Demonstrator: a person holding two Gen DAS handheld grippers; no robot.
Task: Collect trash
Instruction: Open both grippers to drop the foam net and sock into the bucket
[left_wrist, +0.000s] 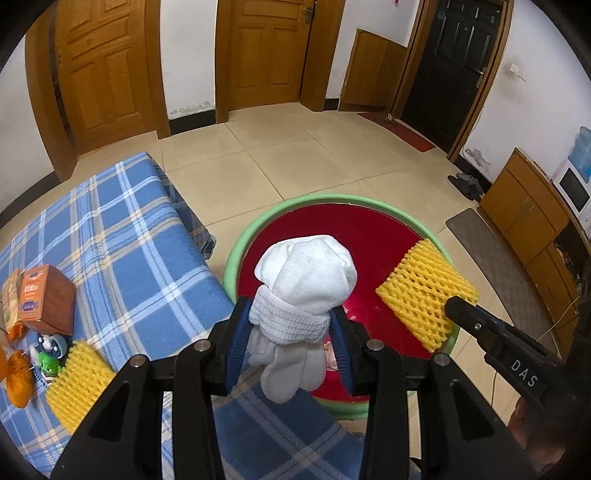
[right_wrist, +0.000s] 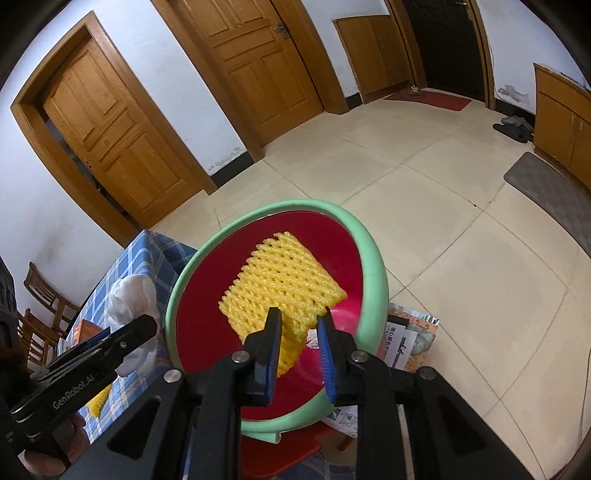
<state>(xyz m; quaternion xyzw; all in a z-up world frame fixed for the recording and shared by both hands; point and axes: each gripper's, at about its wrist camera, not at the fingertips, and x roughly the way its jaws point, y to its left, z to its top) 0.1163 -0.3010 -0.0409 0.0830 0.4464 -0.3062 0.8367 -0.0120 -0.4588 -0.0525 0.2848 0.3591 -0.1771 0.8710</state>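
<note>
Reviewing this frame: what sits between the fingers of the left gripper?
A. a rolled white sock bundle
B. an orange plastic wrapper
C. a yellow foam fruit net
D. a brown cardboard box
A. In the left wrist view the left gripper has its blue-padded fingers pressed on either side of the rolled white sock bundle, held above the red basin with the green rim.

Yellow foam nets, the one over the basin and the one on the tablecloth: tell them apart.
The foam net over the basin hangs at the right hand-held gripper; the foam net on the tablecloth lies untouched. The first is above the red basin, the second beside small toys. Both are yellow mesh.
</note>
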